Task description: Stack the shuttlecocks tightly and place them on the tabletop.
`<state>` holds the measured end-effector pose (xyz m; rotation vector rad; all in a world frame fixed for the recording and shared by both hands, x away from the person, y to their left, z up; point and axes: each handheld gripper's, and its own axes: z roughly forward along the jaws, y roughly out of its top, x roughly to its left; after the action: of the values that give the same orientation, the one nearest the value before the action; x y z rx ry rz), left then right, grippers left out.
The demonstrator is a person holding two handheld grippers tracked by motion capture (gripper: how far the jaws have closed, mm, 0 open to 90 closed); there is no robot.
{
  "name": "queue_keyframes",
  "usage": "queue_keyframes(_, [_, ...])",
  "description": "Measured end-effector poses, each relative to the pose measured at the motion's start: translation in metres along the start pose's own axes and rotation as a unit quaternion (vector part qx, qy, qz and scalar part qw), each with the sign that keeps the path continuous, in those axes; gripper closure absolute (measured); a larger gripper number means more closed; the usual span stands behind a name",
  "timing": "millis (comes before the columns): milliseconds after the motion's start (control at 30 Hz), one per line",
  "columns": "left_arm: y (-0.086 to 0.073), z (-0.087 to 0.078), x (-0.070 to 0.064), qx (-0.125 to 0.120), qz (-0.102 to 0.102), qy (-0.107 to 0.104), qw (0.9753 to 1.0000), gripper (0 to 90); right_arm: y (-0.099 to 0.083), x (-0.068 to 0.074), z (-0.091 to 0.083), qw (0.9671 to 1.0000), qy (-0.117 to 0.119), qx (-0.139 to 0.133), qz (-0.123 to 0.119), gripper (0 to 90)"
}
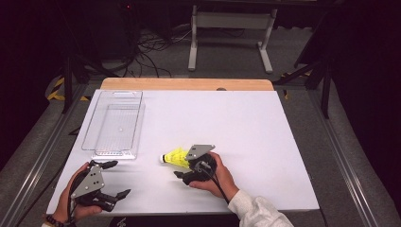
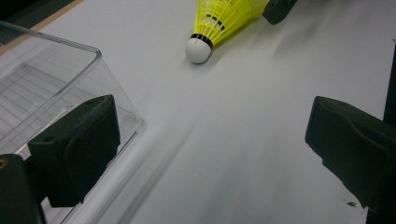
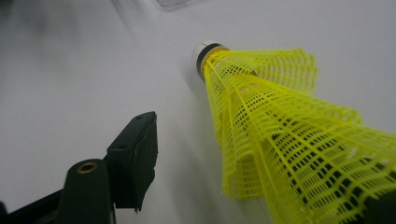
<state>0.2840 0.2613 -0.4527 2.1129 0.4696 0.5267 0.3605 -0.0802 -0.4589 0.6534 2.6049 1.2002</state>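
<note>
Yellow plastic mesh-skirted shuttlecock [image 1: 176,157]: bright yellow skirt of fine lattice pattern with ribs, white rounded head, black band between head and skirt.
Clear plastic rectangular bin [image 1: 115,124]: colourless, see-through, with a ridged grid pattern on its floor.
White-topped bench [image 1: 246,132]: plain matt white surface, light wooden strip along the far edge.
Left claw [image 1: 115,179]: black jaws, grey three-cornered plate on top.
Right claw [image 1: 185,171]: black jaws, grey plate, brass-coloured ring at a jaw's base.
Sleeve [image 1: 257,212]: off-white.
Floor [image 1: 227,56]: grey, with yellow-and-black striped tape at the left.

No legible text or labels
</note>
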Motion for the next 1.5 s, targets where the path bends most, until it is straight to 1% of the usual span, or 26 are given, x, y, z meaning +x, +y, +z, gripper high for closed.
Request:
queue_keyframes(67, [0.000,0.000,0.000,0.000,0.000,-0.001,1.0000,4.1,0.001,0.000,0.002,1.0000,-0.008,-0.002,0.000,34.0])
queue_keyframes(100, [0.000,0.000,0.000,0.000,-0.001,-0.001,1.0000,4.1,0.001,0.000,0.003,0.9999,-0.010,-0.004,0.002,36.2])
queue_keyframes(133, [0.000,0.001,0.000,0.000,-0.001,-0.001,1.0000,4.1,0.002,-0.001,0.004,0.9998,-0.018,-0.007,0.007,38.4])
queue_keyframes(233, [0.000,0.000,0.000,0.001,0.000,0.000,1.0000,4.1,0.004,0.000,0.007,0.9995,-0.025,-0.012,0.015,40.8])
queue_keyframes(267, [0.000,0.000,0.000,0.001,-0.001,0.000,1.0000,4.2,0.005,0.000,0.008,0.9991,-0.035,-0.014,0.020,42.6])
queue_keyframes(300, [0.000,0.000,0.000,0.001,-0.001,0.000,1.0000,4.2,0.005,0.000,0.009,0.9990,-0.037,-0.015,0.022,44.4])
queue_keyframes(367, [0.000,0.001,0.000,0.001,-0.002,-0.001,1.0000,4.2,0.005,0.000,0.012,0.9983,-0.049,-0.016,0.027,48.5])
queue_keyframes(467, [0.000,0.001,0.000,0.001,-0.001,-0.002,1.0000,4.2,0.006,-0.001,0.013,0.9976,-0.062,-0.018,0.026,57.6])
queue_keyframes(500, [0.000,0.001,0.000,0.001,-0.001,-0.002,1.0000,4.2,0.006,-0.001,0.013,0.9976,-0.062,-0.018,0.026,57.6])
queue_keyframes(533, [-0.001,0.000,0.000,0.000,-0.003,-0.001,1.0000,4.2,0.006,-0.001,0.014,0.9971,-0.069,-0.017,0.028,64.2])
queue_keyframes(567, [-0.001,0.000,0.001,0.000,-0.003,-0.001,1.0000,4.2,0.007,-0.002,0.015,0.9968,-0.072,-0.018,0.027,66.9])
queue_keyframes(600, [-0.001,0.000,0.001,0.000,-0.003,-0.001,1.0000,4.2,0.007,-0.002,0.015,0.9968,-0.072,-0.018,0.027,66.9])
queue_keyframes(667, [-0.001,0.000,0.000,0.001,-0.002,-0.001,1.0000,4.2,0.007,-0.002,0.015,0.9965,-0.076,-0.018,0.028,71.1])
queue_keyframes(767, [-0.001,0.000,0.000,0.001,-0.002,-0.002,1.0000,4.2,0.008,0.000,0.017,0.9962,-0.083,-0.018,0.018,76.5])
queue_keyframes(933, [-0.001,0.001,0.001,0.002,0.001,-0.002,1.0000,4.2,0.008,0.003,0.019,0.9959,-0.088,-0.016,0.008,78.6])
queue_keyframes(1033, [-0.001,0.000,0.000,0.002,-0.002,-0.001,1.0000,4.2,0.009,0.003,0.019,0.9957,-0.091,-0.016,0.005,78.8])
queue_keyframes(1500, [-0.001,0.000,0.001,0.003,0.002,-0.001,1.0000,4.1,0.008,0.002,0.018,0.9962,-0.085,-0.018,0.005,79.2])
